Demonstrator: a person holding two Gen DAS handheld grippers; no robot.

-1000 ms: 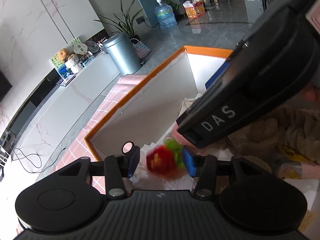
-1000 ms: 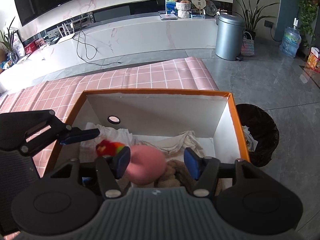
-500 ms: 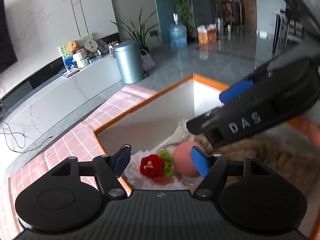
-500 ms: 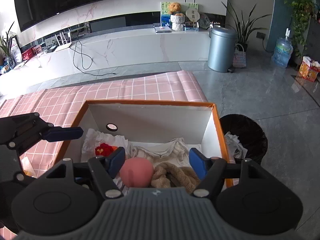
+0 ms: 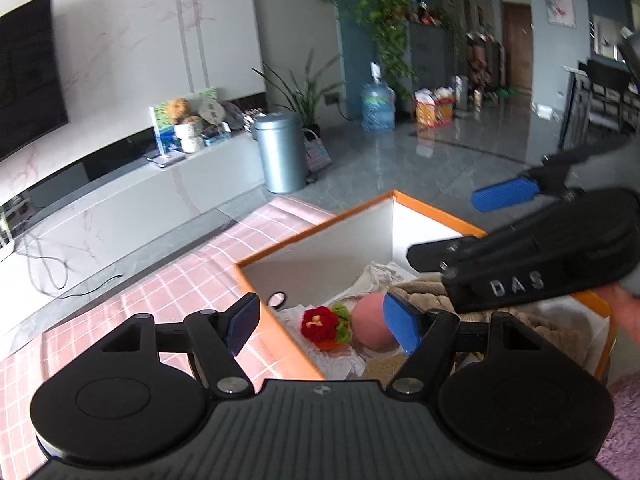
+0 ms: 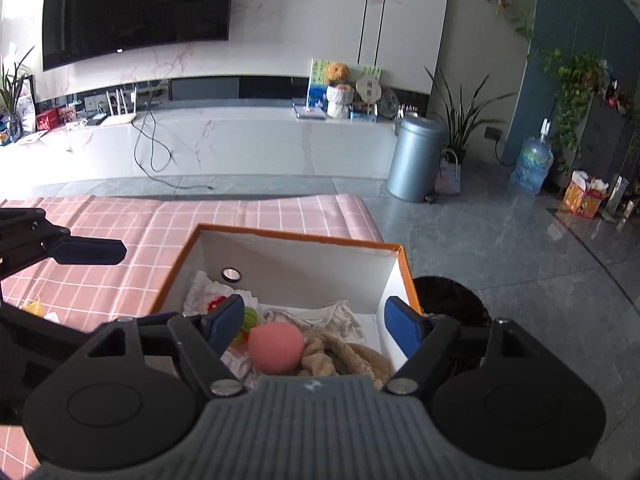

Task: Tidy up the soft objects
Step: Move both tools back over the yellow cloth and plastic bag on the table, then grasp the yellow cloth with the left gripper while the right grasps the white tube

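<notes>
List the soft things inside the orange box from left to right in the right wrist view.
White crumpled cloth → red and green knitted flower → pink ball → tan fuzzy towel.

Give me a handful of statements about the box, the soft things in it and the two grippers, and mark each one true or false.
1. The pink round plush ball lies inside the orange-rimmed white box. True.
2. The red knitted flower lies on the pink checked tablecloth. False: it lies in the box.
3. The left hand-held gripper clamps the flower. False: its jaws are open, holding nothing.
4. The right hand-held gripper is empty. True.
5. A brown fuzzy towel lies beside the ball. True.
</notes>
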